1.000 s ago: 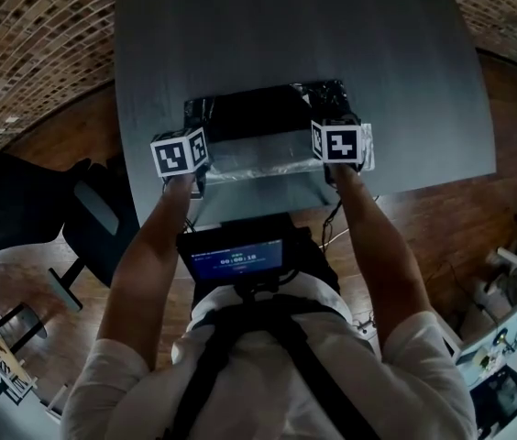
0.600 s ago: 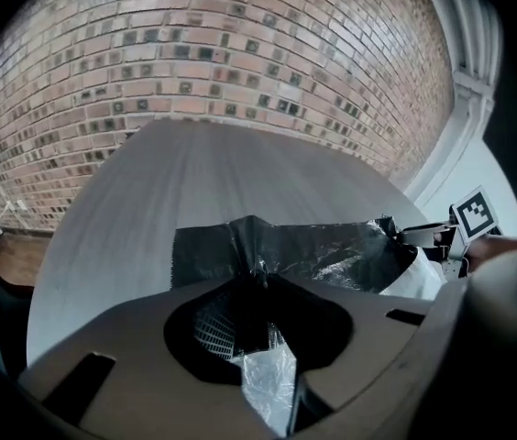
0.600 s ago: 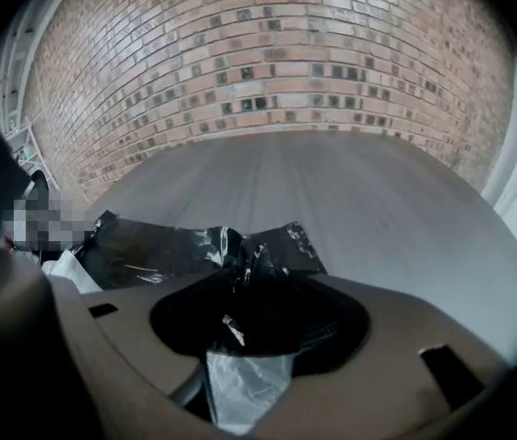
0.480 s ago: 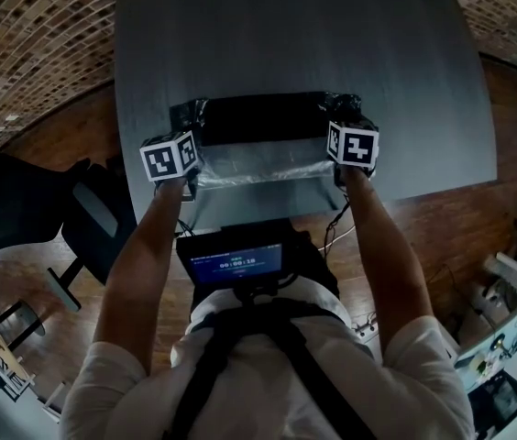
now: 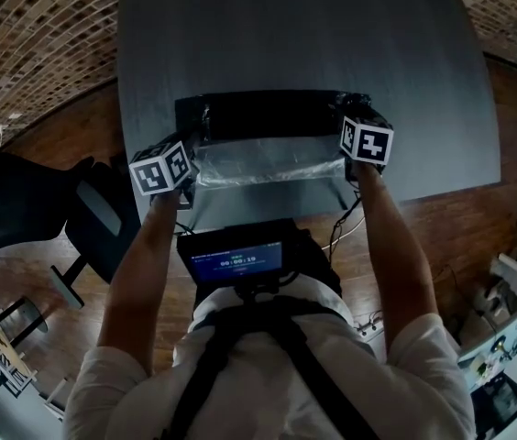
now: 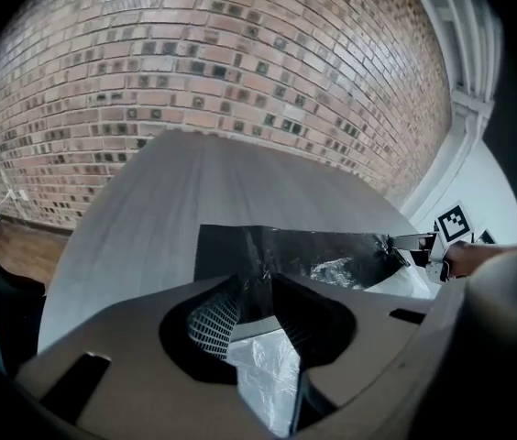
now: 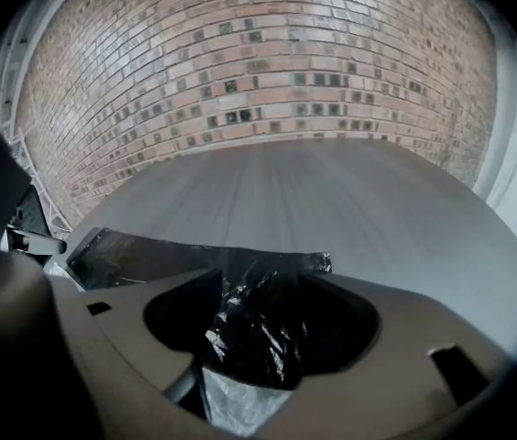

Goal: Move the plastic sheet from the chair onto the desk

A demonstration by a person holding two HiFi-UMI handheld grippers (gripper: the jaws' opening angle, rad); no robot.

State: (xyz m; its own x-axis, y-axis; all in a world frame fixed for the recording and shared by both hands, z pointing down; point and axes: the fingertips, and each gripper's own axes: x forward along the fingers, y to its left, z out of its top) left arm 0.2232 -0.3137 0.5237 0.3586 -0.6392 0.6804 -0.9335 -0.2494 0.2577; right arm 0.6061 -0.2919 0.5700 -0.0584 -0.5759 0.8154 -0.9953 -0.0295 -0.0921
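The plastic sheet (image 5: 263, 145) lies spread on the counter (image 5: 304, 35), by its near edge. Over that edge, the left hand-held gripper (image 6: 257, 293) and the right hand-held gripper (image 7: 260, 291) have just been opening. Their jaws stand apart with sheet corners between them, apparently released.
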